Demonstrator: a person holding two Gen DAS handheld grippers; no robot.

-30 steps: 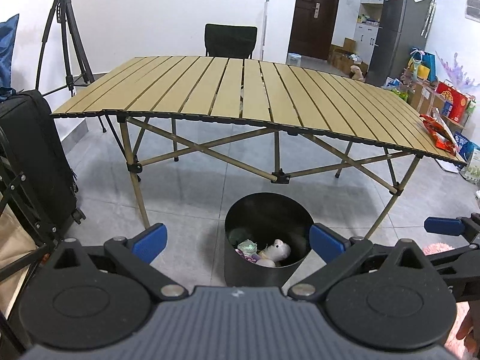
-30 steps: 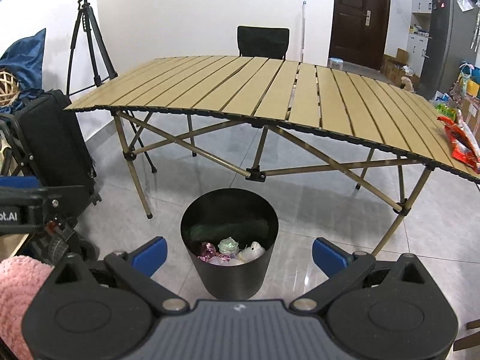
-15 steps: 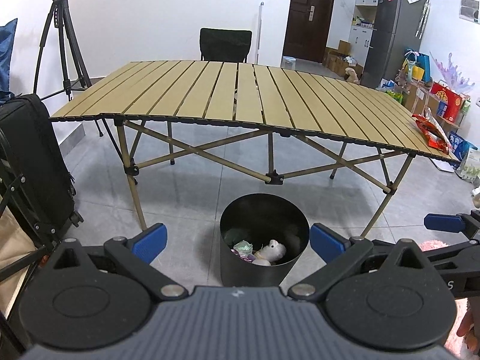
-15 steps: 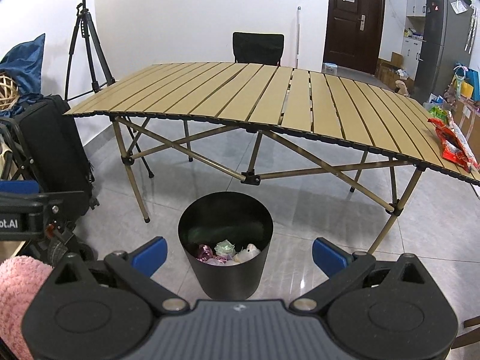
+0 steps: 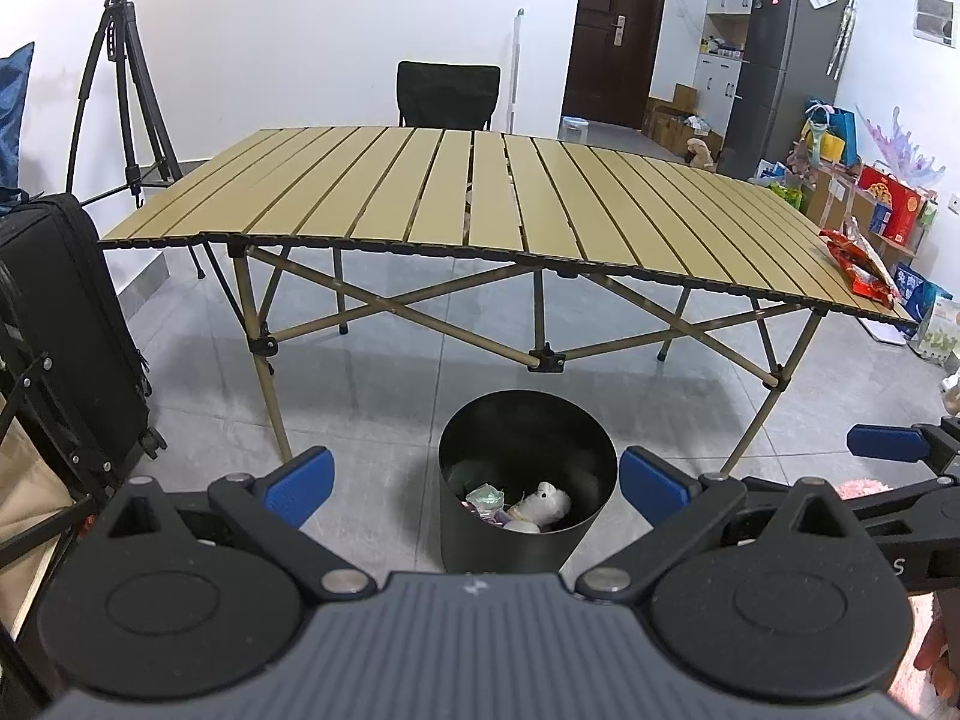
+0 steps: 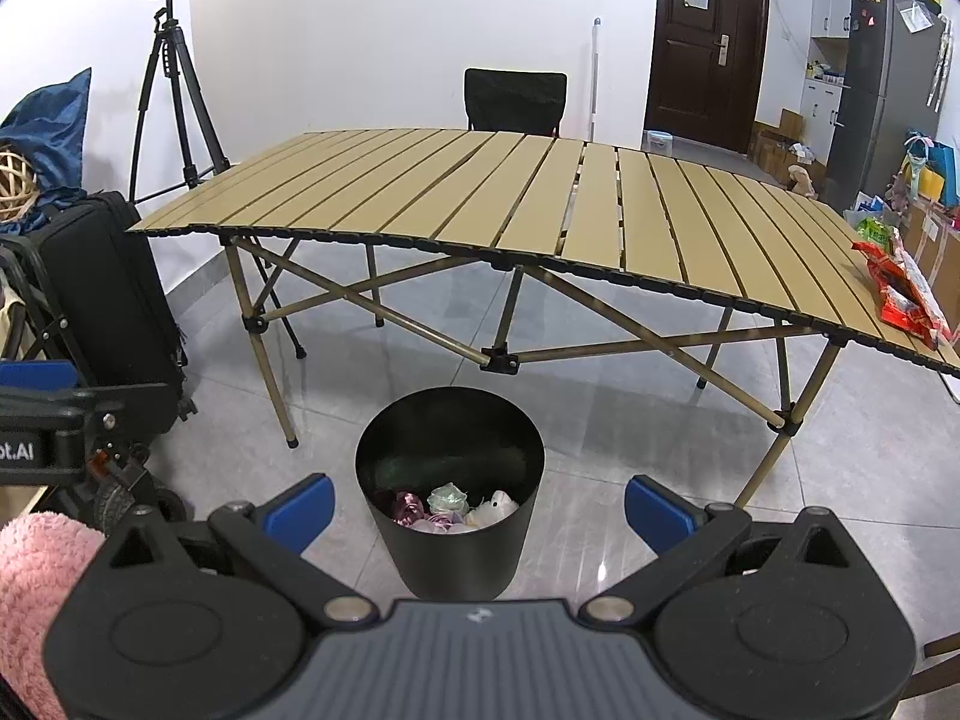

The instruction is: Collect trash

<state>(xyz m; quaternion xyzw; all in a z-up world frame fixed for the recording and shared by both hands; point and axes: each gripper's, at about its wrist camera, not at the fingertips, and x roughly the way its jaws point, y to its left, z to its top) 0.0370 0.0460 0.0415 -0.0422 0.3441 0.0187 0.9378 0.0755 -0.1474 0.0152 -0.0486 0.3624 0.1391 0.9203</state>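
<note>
A black round bin (image 5: 528, 531) (image 6: 449, 546) stands on the floor in front of the slatted table (image 5: 480, 198) (image 6: 540, 198). Crumpled wrappers and a white wad (image 5: 543, 504) (image 6: 447, 507) lie at its bottom. A red snack bag (image 5: 858, 264) (image 6: 903, 294) lies on the table's right end. My left gripper (image 5: 474, 483) is open and holds nothing, hanging above and just before the bin. My right gripper (image 6: 477, 507) is likewise open and holds nothing, over the bin's near side. Each gripper shows at the edge of the other's view.
A black suitcase (image 5: 60, 324) (image 6: 114, 294) and a tripod (image 5: 120, 90) (image 6: 174, 84) stand at the left. A black chair (image 5: 447, 93) sits behind the table. A fridge (image 5: 780, 60), boxes and bags crowd the right wall. Grey tiled floor surrounds the bin.
Both grippers have risen and drawn back a little, so the table top and bin sit lower and farther in view. Both stay open.
</note>
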